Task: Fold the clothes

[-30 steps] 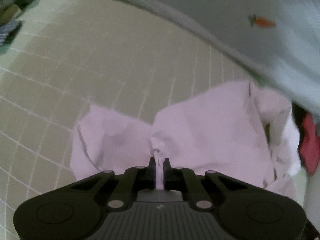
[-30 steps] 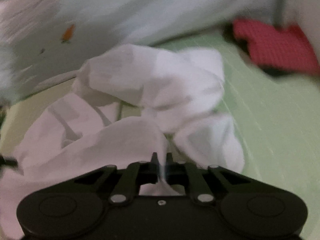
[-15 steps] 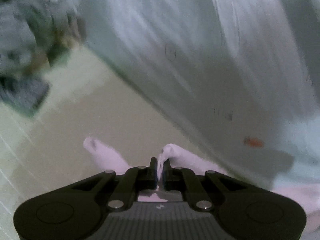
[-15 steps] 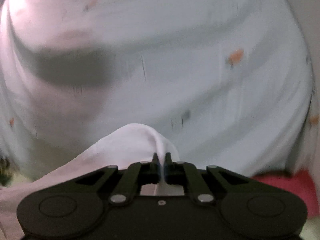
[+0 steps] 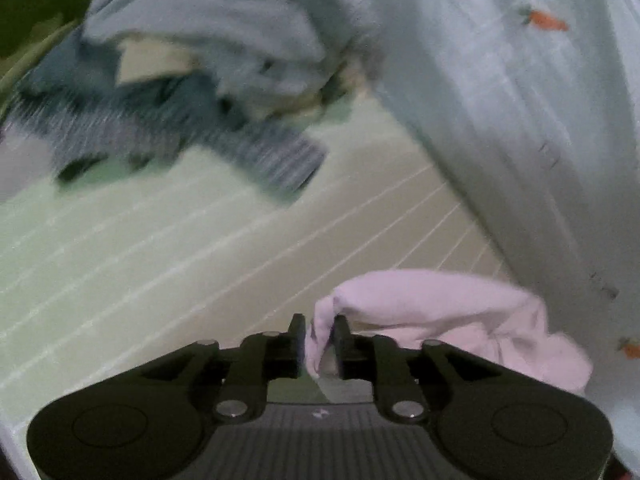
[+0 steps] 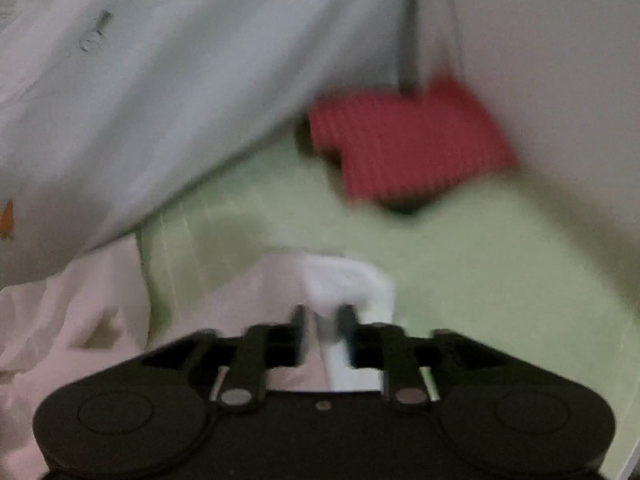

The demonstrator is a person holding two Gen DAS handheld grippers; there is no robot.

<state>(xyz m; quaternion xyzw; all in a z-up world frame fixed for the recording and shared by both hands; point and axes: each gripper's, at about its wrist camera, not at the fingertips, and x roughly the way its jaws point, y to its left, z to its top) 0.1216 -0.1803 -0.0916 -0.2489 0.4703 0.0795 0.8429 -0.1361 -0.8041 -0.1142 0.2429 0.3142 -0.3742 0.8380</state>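
A pale pink garment (image 5: 448, 308) lies bunched on the green gridded bed sheet (image 5: 160, 264). In the left wrist view my left gripper (image 5: 319, 330) has its jaws slightly parted with a fold of the pink cloth between them. In the right wrist view my right gripper (image 6: 323, 320) also has its jaws slightly parted around a white-pink fold of the same garment (image 6: 340, 276), and more of the cloth trails to the left (image 6: 72, 312). Both frames are blurred.
A heap of grey and striped clothes (image 5: 192, 92) lies at the far left. A pale blue hanging cloth with small carrots (image 5: 520, 92) borders the bed and also shows in the right wrist view (image 6: 160, 92). A red folded garment (image 6: 404, 144) lies ahead of the right gripper.
Both grippers swung up toward the hanging cloth and came back down over the sheet. Their jaws, tightly pinched before, now stand a little apart around the pink cloth.
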